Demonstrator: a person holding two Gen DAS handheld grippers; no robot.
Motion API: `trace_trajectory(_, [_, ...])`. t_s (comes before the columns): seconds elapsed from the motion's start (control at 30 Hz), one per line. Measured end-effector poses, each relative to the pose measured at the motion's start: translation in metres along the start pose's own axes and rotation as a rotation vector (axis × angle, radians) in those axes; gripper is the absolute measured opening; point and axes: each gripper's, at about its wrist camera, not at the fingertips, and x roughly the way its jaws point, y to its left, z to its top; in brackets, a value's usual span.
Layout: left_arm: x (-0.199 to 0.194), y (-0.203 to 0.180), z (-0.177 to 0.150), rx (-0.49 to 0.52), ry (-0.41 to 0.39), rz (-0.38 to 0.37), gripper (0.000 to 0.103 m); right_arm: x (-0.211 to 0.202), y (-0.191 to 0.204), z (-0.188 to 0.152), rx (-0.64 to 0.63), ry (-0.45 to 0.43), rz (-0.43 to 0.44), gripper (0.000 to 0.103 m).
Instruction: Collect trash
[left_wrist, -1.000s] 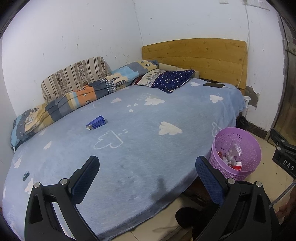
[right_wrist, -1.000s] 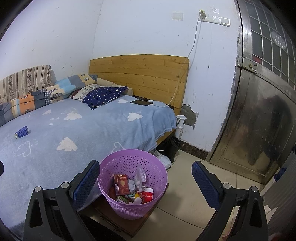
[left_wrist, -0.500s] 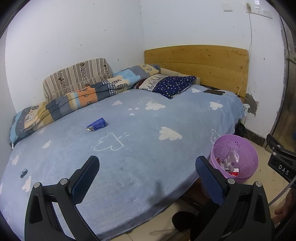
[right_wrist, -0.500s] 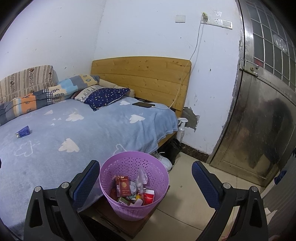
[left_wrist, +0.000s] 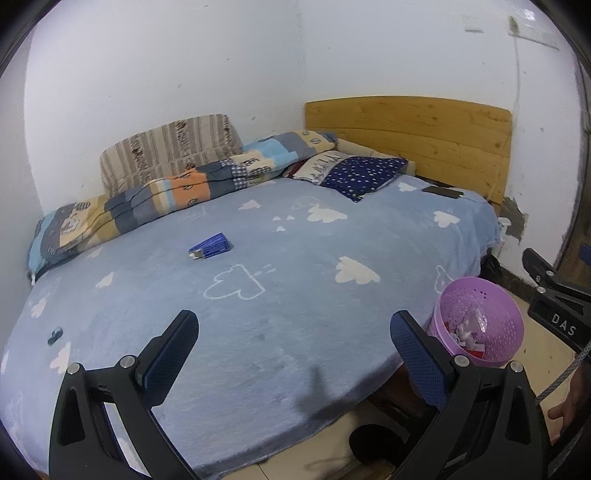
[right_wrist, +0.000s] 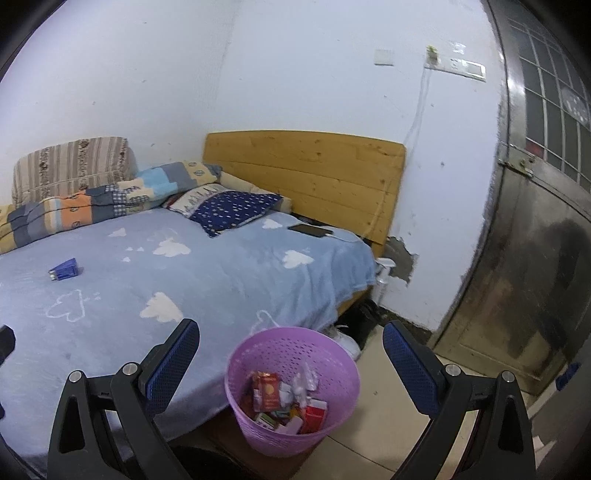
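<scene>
A small blue box (left_wrist: 209, 247) lies on the light blue cloud-pattern bed cover (left_wrist: 288, 295), far ahead of my left gripper (left_wrist: 293, 343); it also shows in the right wrist view (right_wrist: 64, 270). A purple perforated basket (right_wrist: 291, 384) stands on the floor by the bed's edge, holding several red and white packets; it also shows in the left wrist view (left_wrist: 480, 325). My left gripper is open and empty above the bed's near edge. My right gripper (right_wrist: 290, 354) is open and empty, above and in front of the basket.
A folded patchwork quilt (left_wrist: 147, 199) and pillows (left_wrist: 354, 171) lie along the wall. A phone (right_wrist: 310, 230) on a cable lies by the wooden headboard (right_wrist: 306, 166). A metal door (right_wrist: 535, 258) is at right. A small dark item (left_wrist: 55, 334) lies on the bed's left.
Both grippers have risen and drawn back a little, so the bed and basket sit lower and smaller in view. Both stay open and empty.
</scene>
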Motion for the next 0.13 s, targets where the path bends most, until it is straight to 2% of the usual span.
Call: trace_trajectory(0.13, [0.004, 0.036, -0.003, -0.089, 0.011, 0.090, 0.103, 0.002, 0.029, 0.011, -0.056, -0.022, 0.071, 0.100])
